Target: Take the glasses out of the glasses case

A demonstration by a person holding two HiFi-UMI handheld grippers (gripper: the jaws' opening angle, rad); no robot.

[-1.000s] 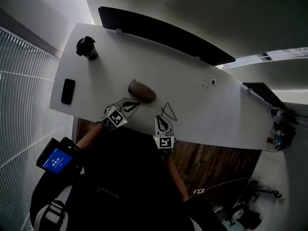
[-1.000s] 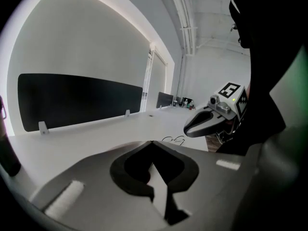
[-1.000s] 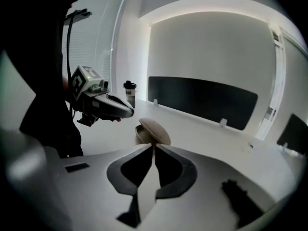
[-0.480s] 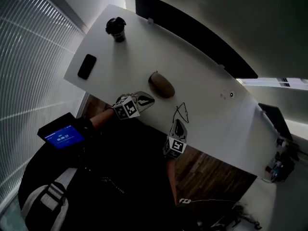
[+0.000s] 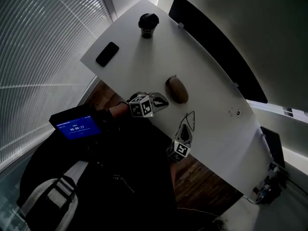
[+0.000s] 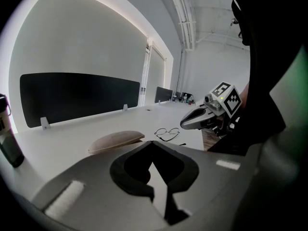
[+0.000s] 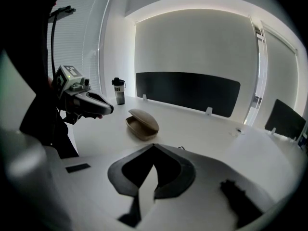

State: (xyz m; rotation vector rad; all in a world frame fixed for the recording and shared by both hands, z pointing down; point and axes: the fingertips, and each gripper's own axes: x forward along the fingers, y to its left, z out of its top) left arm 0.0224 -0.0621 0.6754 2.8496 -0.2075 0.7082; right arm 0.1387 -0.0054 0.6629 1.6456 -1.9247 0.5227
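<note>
The glasses [image 5: 189, 121] are out of the glasses case [image 5: 176, 89] and lie unfolded on the white table [image 5: 144, 66], near the case on the side toward the person and close to the table's front edge; the left gripper view shows them [image 6: 167, 133] flat on the surface just right of the case [image 6: 115, 141] and apart from it. The case sits mid-table, and in the right gripper view [image 7: 142, 122] its lid is tilted up off the lower shell, so it stands part open. The left gripper [image 5: 162, 100] hangs just in front of the case, on the person's side, pointing toward it without touching it; its own view shows the jaw tips [image 6: 153, 143] meeting, with nothing between them. The right gripper [image 5: 186, 129] is farther from the case, just short of the glasses, nose aimed at them; its jaws [image 7: 154, 146] are also pressed together and hold nothing, with only a dark bit of the frame showing past the tips. Well beyond the case, toward the far corner, stands a dark bottle [image 5: 148, 25], and a black phone [image 5: 107, 54] lies near the table's left edge. A long black panel [image 5: 216, 47] runs along the table's far side behind the case. A small device with a lit blue screen [image 5: 77, 127] sits on the person's left arm.
</note>
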